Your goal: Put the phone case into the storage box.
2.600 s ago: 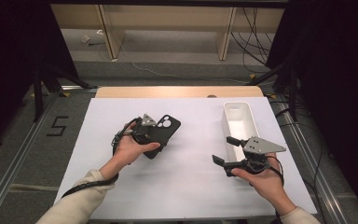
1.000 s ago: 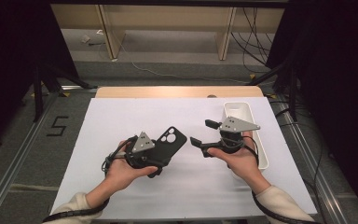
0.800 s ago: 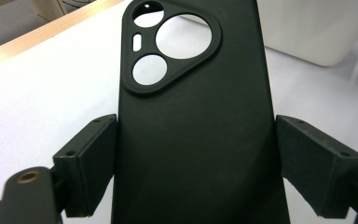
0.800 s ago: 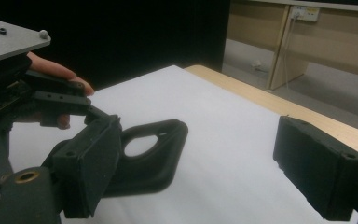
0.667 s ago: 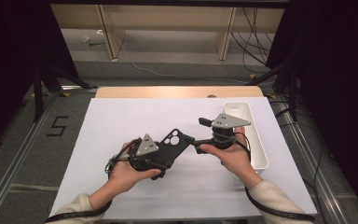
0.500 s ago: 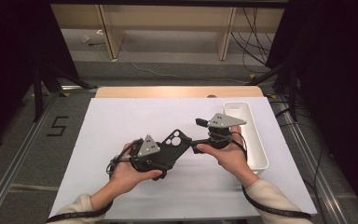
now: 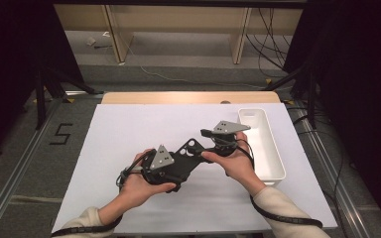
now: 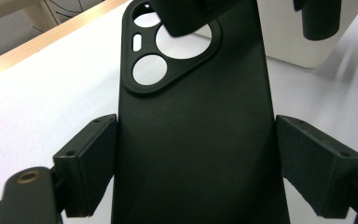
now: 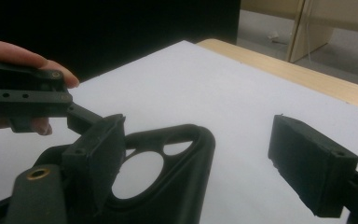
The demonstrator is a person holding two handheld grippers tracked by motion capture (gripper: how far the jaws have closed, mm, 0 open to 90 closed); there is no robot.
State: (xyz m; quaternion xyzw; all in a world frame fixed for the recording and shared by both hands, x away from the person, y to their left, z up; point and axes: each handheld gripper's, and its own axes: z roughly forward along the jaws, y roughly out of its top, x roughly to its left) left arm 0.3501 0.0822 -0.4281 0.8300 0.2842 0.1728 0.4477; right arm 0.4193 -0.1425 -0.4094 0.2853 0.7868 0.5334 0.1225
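Observation:
A black phone case [image 7: 187, 157] with round camera cut-outs is held just above the white table sheet [image 7: 129, 124] near its middle. My left gripper [image 7: 174, 168] is shut on it, its pads pressed against the two long edges of the case [image 8: 191, 140]. My right gripper [image 7: 205, 142] comes in from the right and is open at the case's camera end. In the right gripper view, the left jaw sits over the cut-out corner of the case [image 9: 168, 186] and the right jaw stands well apart over bare sheet.
A long white bin [image 7: 277, 153] lies along the sheet's right edge, just behind the right hand; its wall [image 8: 307, 51] also appears in the left gripper view. A wooden table strip [image 7: 188, 97] borders the far side.
My right gripper has moved left from in front of the bin to the case's camera end. My left gripper has carried the case towards the near middle of the table and turned it towards the right gripper.

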